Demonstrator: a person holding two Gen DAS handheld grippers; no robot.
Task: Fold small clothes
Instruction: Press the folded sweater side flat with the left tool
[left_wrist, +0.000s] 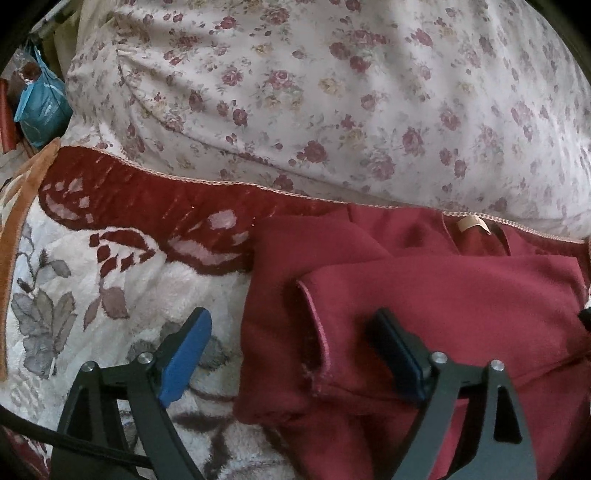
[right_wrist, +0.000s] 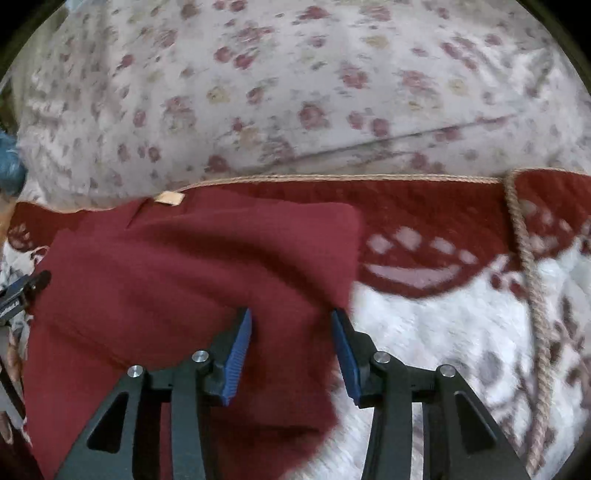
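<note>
A plush blanket (left_wrist: 110, 288) with a dark red border and grey leaf motifs covers the work surface, and behind it lies a flowered sheet (left_wrist: 332, 92); a blue packet (left_wrist: 40, 107) sits at the far left edge in the left wrist view.

The left gripper (left_wrist: 291, 343) is spread wide, one blue pad over bare blanket and the other over cloth, pinching nothing. The right gripper (right_wrist: 291, 339) stands partly spread, its pads astride the right-hand edge of the cloth without pressing it as far as I can see.

Between and ahead of both lies the dark red garment (left_wrist: 424, 302), flat on the blanket, its collar label (right_wrist: 169, 198) at the far side near the blanket's corded hem (right_wrist: 332, 180). A flap is already laid over on its left side, its seamed edge (left_wrist: 317, 332) running between the left pads.

Risks, as I judge them:
- The laid-over flap may spring back if a pad snags it; the knit looks soft and slack.
- The right pads may close on the fluffy blanket pile along with the cloth edge and drag both.
- The right wrist view is blurred, so the edge under the pads is uncertain; a grab could catch one layer only and skew the fold.
- A loose cord (right_wrist: 532, 280) lies to the right, well apart, yet a wide sweep could hook it.
</note>
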